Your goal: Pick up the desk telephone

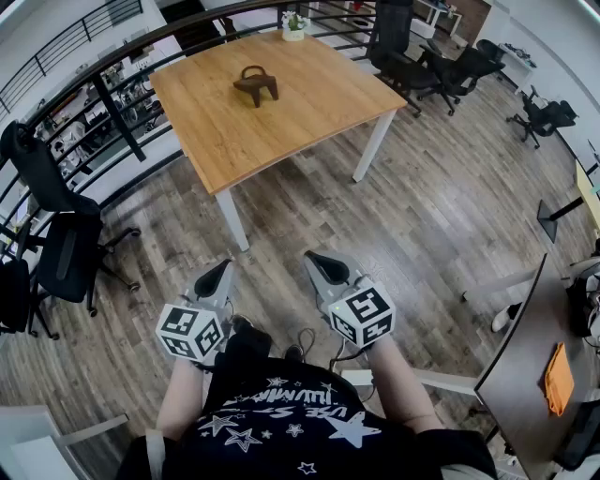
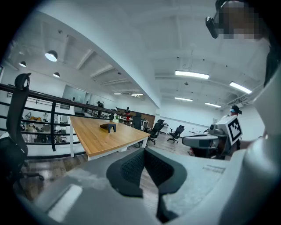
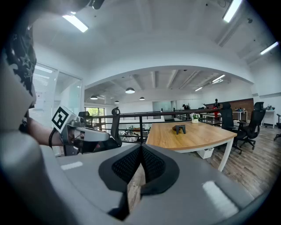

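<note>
The desk telephone (image 1: 256,84) is a small dark object with an arched handle. It stands near the far middle of a wooden table (image 1: 291,127), well ahead of me. It also shows small and distant as the telephone (image 2: 108,127) in the left gripper view and the telephone (image 3: 178,128) in the right gripper view. My left gripper (image 1: 223,268) and right gripper (image 1: 315,256) are held side by side over the wooden floor, short of the table's near corner. Both point toward the table. The left gripper (image 2: 144,150) and the right gripper (image 3: 140,146) each have their pads together at the tips, with nothing held.
A small potted plant (image 1: 294,25) sits at the table's far edge. A black railing (image 1: 112,103) runs along the left, with black office chairs (image 1: 58,239) beside it. More chairs (image 1: 417,58) stand beyond the table. A dark desk (image 1: 525,375) with an orange item lies at my right.
</note>
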`<state>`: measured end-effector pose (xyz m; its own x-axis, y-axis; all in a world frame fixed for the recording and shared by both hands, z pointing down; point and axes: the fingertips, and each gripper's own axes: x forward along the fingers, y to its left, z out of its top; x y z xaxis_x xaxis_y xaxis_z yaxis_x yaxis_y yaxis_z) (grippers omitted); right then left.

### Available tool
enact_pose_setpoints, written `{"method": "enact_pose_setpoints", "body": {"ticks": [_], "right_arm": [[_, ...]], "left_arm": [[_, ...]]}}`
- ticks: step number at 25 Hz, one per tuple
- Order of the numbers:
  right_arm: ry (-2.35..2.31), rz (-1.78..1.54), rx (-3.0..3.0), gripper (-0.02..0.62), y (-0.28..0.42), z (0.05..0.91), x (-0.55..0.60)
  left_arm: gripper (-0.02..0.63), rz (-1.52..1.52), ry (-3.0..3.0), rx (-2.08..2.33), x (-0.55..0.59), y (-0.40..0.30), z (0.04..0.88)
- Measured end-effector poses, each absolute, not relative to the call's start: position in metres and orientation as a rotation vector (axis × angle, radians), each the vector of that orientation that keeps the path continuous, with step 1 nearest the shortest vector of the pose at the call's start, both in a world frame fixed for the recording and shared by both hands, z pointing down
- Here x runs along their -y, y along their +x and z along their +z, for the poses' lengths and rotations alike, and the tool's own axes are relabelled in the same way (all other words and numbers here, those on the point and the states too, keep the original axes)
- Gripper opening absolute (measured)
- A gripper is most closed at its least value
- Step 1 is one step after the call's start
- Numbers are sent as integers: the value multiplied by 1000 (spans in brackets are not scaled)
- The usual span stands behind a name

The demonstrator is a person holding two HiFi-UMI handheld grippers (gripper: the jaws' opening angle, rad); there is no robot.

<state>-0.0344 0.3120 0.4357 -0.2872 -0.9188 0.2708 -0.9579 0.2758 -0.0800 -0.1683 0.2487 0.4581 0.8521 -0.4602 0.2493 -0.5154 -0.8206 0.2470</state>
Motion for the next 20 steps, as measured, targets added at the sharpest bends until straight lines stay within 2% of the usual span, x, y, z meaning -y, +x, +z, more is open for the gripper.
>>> {"method": "enact_pose_setpoints", "body": {"ticks": [20], "right_arm": [[1917, 355, 2343, 2, -12, 436, -305]], "left_arm": [[2, 284, 2628, 824, -249, -183, 473]]}}
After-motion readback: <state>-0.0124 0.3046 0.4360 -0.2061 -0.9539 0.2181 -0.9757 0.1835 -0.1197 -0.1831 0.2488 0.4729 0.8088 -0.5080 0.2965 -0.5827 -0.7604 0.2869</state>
